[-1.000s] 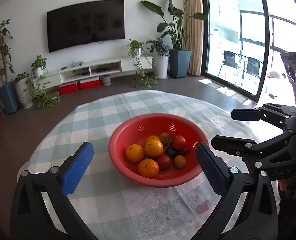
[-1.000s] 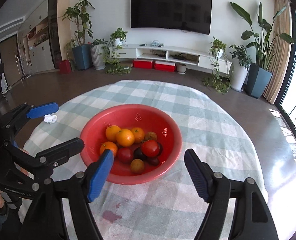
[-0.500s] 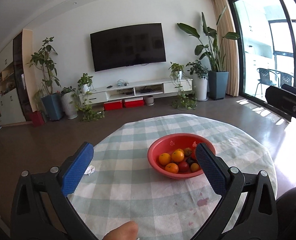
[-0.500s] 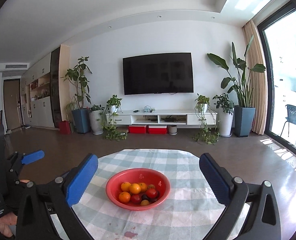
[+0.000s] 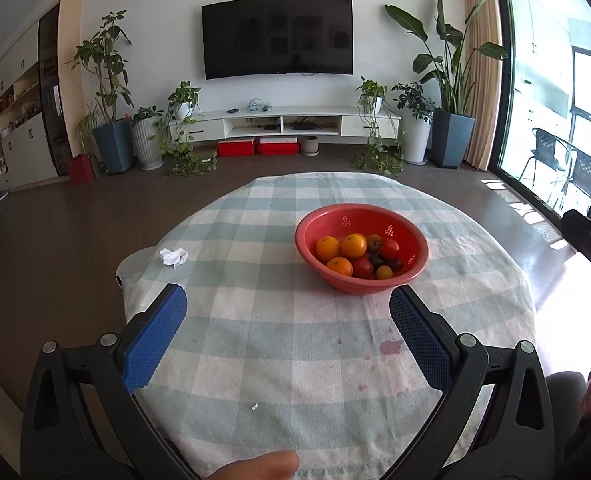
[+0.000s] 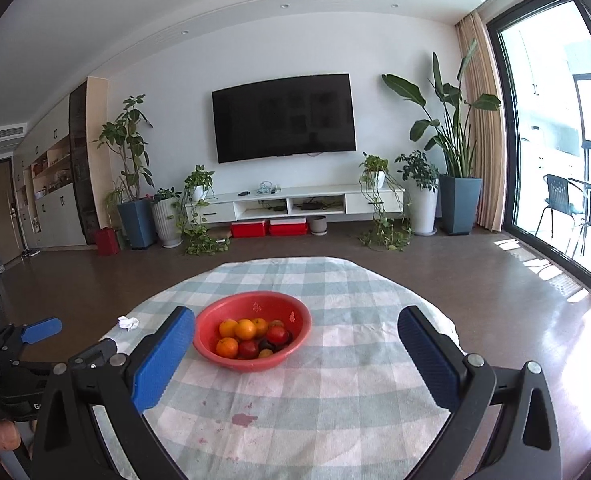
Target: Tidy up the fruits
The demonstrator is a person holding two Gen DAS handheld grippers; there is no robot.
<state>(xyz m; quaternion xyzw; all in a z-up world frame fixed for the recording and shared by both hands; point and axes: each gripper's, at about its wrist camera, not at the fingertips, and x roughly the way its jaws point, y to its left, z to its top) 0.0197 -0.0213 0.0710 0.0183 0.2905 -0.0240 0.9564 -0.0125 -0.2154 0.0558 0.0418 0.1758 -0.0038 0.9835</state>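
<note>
The red bowl [image 5: 361, 248] is sitting on the table [image 5: 255, 320], which a checked cloth is covering, and is holding oranges [image 5: 353, 245], tomatoes [image 5: 389, 249] and darker fruit. The left gripper [image 5: 287, 332] is hovering above the near edge, its blue fingers [image 5: 153, 338] spread wide and holding nothing. The right gripper [image 6: 295, 356] is likewise hanging wide and empty. A crumpled tissue [image 5: 174, 257] is lying well left of the bowl.

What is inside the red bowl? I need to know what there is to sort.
The red bowl holds oranges, red tomatoes and some dark fruit. Anything beneath that pile is covered.
</note>
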